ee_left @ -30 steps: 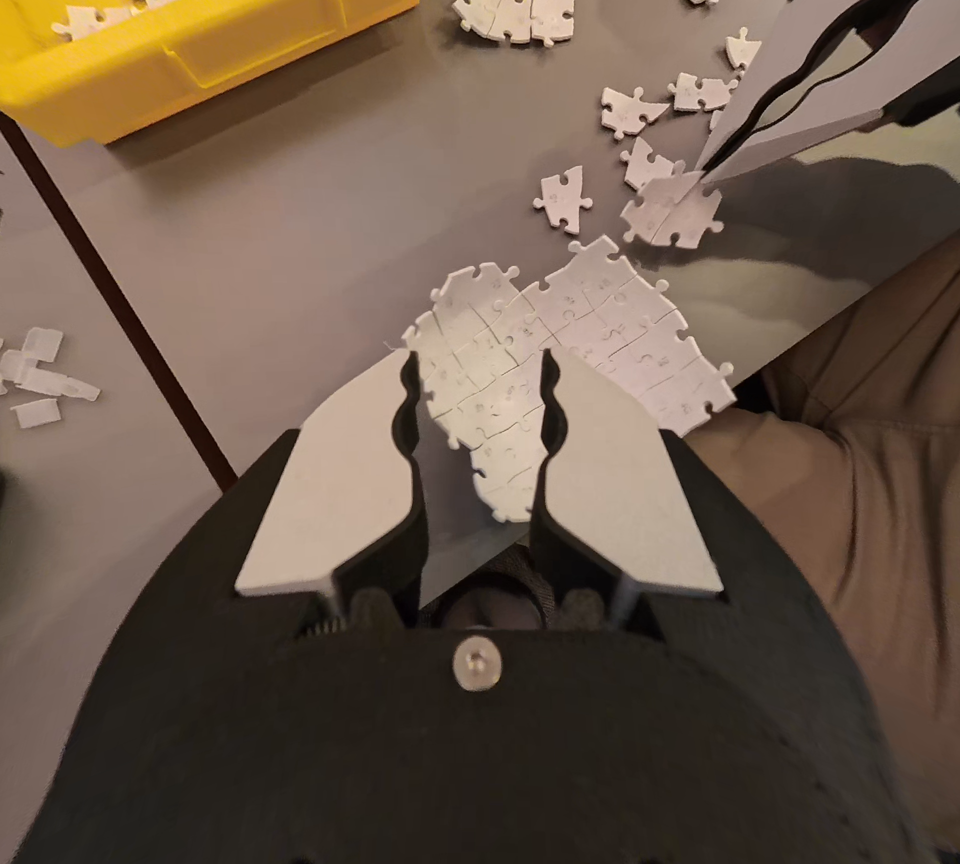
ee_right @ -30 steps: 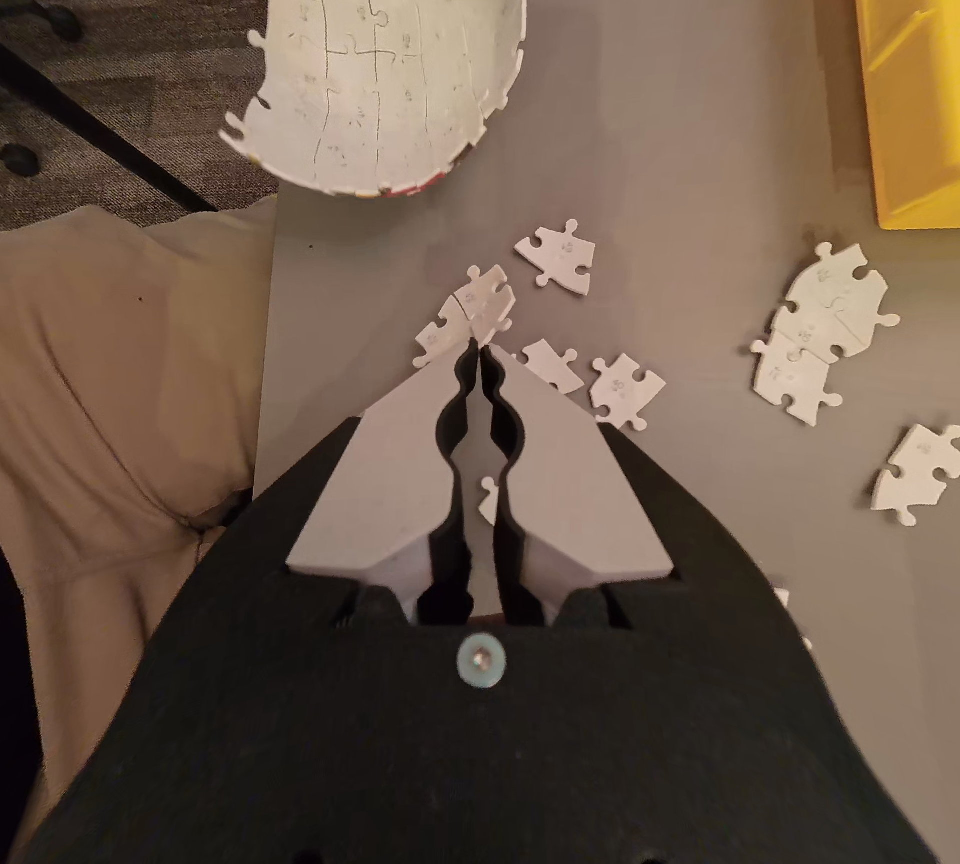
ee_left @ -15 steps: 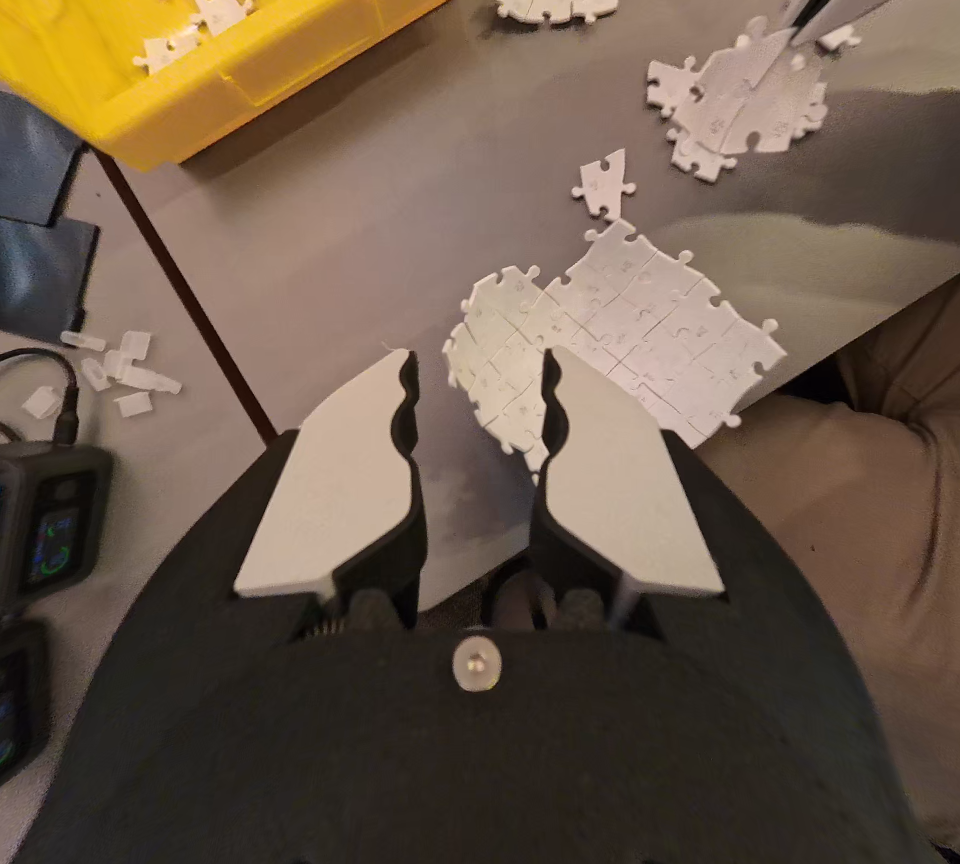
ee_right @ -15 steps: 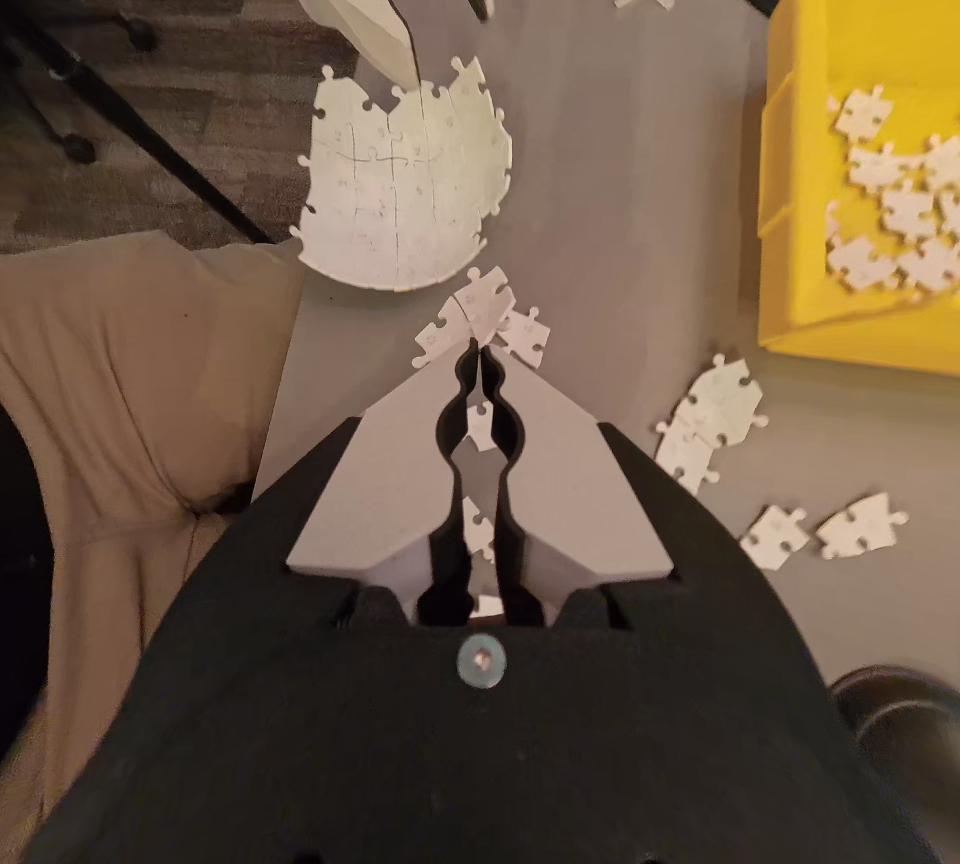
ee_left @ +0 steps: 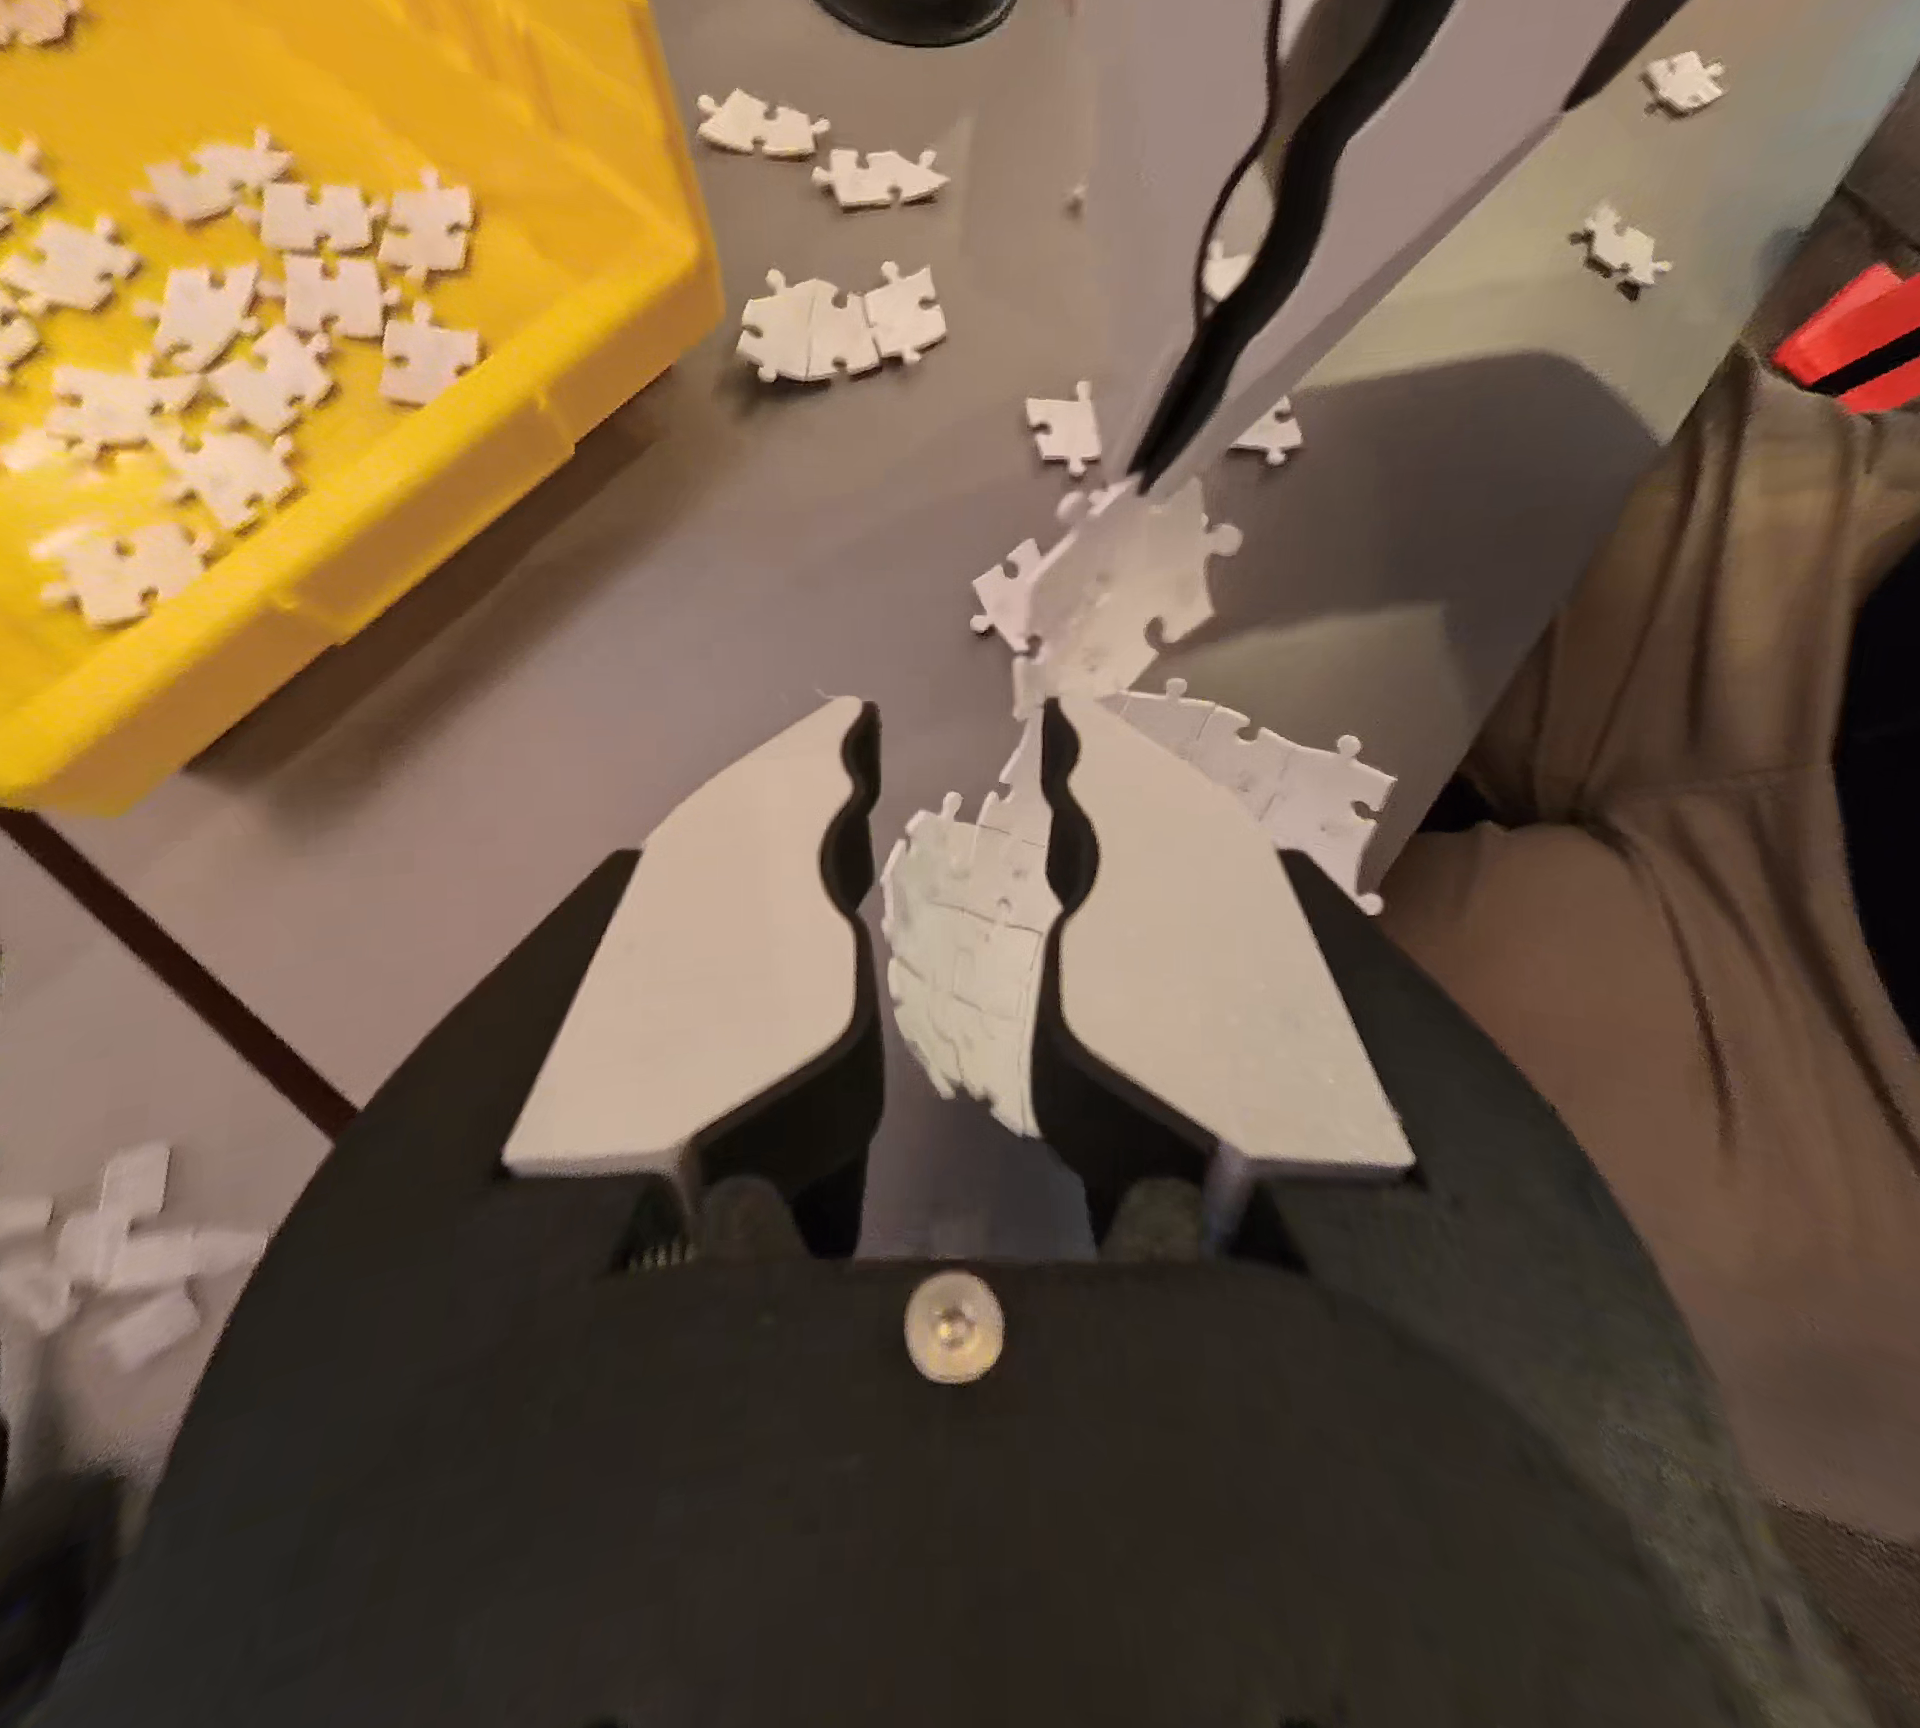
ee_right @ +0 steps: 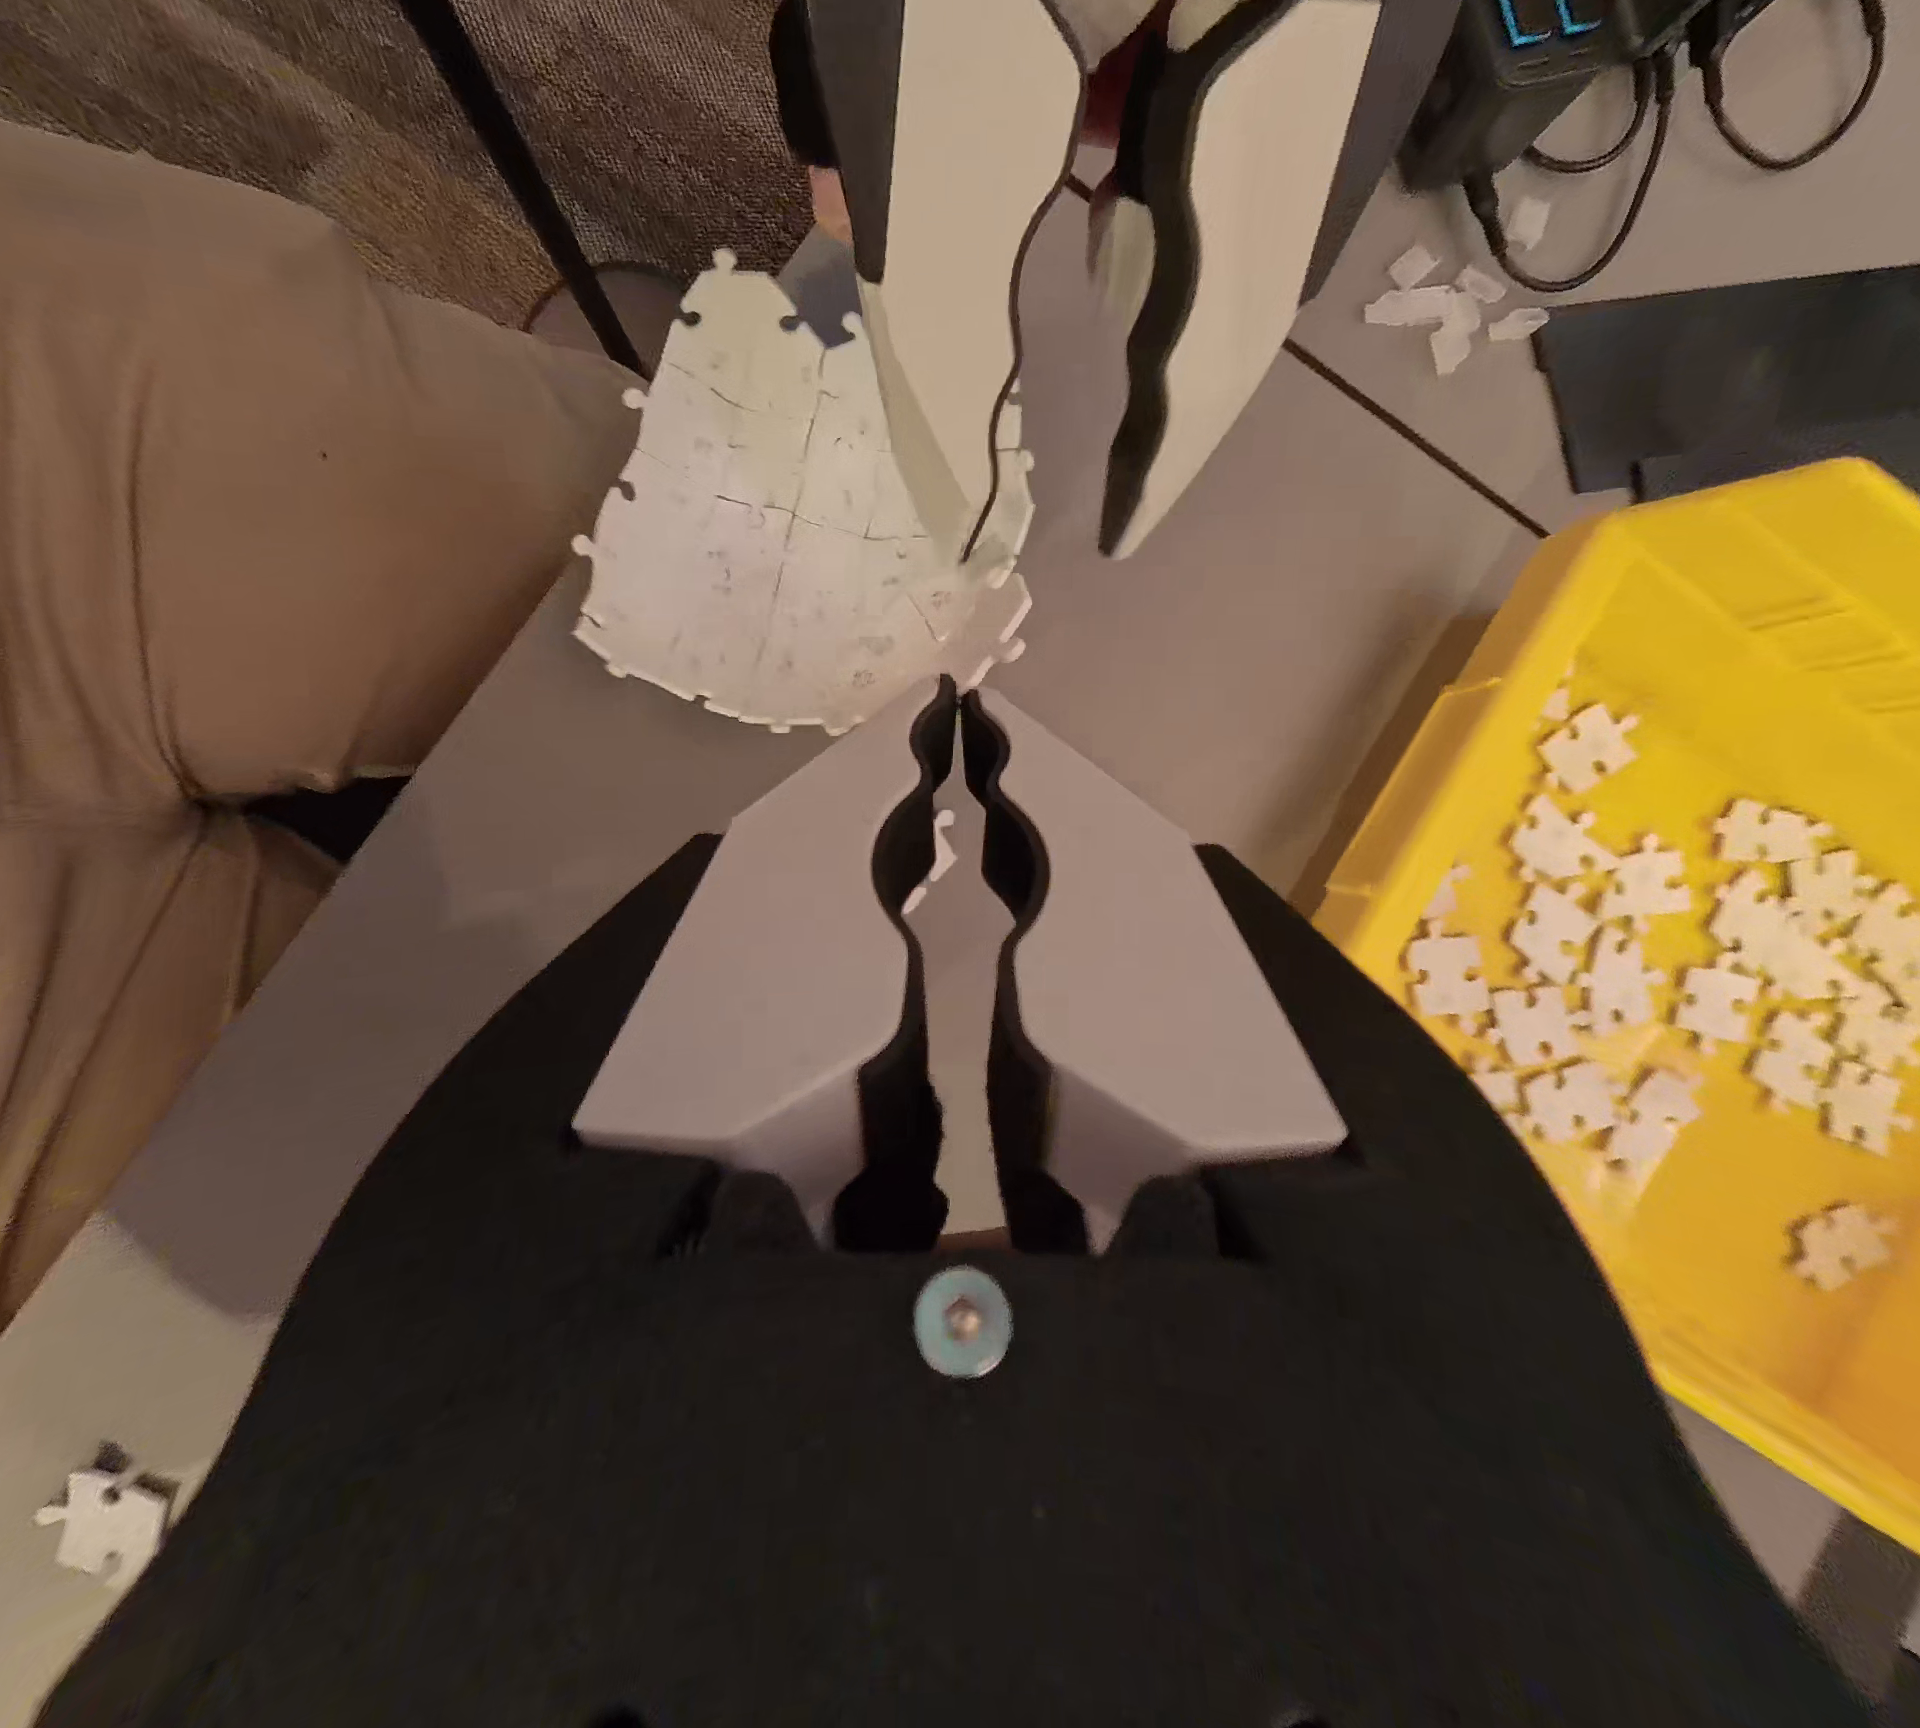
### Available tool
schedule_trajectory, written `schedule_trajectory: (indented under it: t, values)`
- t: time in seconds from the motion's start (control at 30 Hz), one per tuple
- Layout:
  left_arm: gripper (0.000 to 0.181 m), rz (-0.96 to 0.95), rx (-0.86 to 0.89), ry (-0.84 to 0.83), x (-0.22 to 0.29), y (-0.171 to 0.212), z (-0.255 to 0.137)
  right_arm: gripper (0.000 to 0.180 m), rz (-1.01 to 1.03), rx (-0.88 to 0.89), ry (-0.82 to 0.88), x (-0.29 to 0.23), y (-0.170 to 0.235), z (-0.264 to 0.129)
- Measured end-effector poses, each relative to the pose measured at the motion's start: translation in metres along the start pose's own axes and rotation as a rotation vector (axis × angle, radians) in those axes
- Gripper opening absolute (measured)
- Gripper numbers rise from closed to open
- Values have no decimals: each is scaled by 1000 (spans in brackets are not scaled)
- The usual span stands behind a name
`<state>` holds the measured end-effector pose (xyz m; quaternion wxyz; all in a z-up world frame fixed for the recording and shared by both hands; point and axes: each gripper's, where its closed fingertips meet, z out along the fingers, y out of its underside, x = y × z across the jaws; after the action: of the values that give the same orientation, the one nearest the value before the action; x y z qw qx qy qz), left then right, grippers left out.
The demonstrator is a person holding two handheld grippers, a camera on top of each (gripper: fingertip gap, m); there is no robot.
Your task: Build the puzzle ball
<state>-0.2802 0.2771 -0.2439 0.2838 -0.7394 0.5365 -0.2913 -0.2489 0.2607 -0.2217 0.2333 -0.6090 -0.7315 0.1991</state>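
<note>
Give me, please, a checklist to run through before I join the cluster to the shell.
1. Right gripper shut on the cluster: ok.
2. Left gripper clamps the shell: not ok; the jaws are apart, with the shell wall between them.
3. Cluster at the shell's edge: ok.
4. Tabs lined up with their slots: cannot tell; blurred.
5. Shell resting on the table: cannot tell.
6. Spare pieces in the bin: ok.

Puzzle shell [ee_right: 769,556]: white, faint grey markings. Loose pieces [ee_left: 842,317]: white. Bin [ee_left: 436,473]: yellow. Table [ee_left: 623,639]: plain grey. Gripper fingers [ee_left: 717,951]: light grey, black-edged. Sleeve [ee_right: 208,535]: tan.
</note>
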Motion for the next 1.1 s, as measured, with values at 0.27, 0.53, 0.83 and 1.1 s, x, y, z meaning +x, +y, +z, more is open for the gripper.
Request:
schedule_trajectory:
  t: [0.27, 0.53, 0.83, 1.1]
  values:
    - [13, -23, 98, 184, 14, -15, 0, 0, -105, -33, 55, 8, -6, -7]
    - [2, -63, 151, 134, 7, -13, 2, 6, -27, 57, 110, 19, -13, -7]
    - [2, -66, 244, 74, 4, -16, -9, 0, 224, 181, 17, 24, -12, 0]
    - [2, -70, 262, -13, -2, -13, -10, 5, 388, 266, -34, 28, -17, 4]
